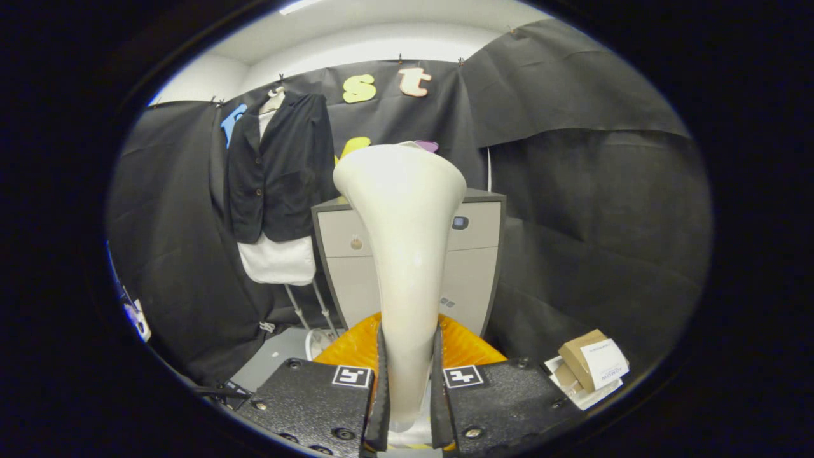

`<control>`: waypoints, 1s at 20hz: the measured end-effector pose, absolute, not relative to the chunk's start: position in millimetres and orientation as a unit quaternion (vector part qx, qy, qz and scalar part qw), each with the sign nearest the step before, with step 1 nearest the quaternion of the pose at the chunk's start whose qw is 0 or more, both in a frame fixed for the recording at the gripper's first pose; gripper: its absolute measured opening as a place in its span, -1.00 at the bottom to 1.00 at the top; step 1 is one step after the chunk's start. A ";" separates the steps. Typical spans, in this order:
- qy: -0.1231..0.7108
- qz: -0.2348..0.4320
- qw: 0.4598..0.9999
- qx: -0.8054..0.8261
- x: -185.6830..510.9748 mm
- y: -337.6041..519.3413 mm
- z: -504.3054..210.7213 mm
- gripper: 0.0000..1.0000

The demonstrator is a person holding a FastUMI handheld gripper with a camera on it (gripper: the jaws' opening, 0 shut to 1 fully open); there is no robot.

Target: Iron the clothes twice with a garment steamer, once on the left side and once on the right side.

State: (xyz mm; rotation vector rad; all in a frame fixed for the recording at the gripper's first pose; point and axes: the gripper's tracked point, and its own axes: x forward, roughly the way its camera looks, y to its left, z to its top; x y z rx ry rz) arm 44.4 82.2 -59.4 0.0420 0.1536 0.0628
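Note:
My gripper (407,381) is shut on the handle of a cream-white garment steamer (407,216). The steamer rises upright between the fingers and flares out into a wide head at the top. Beyond the fingers and to the left, a black jacket (280,168) hangs over a white garment (278,259) on a hanger against the dark cloth wall. The steamer head stands apart from the clothes, well short of them and to their right.
A grey cabinet (474,254) with drawers stands behind the steamer. An orange ribbed base (467,346) lies just ahead of the fingers. A cardboard box (591,366) on white papers sits to the right. Thin white stand legs (311,308) slant down below the clothes.

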 end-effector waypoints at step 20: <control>0.073 0.031 0.997 0.019 50.4 75.6 -57.1 -0.43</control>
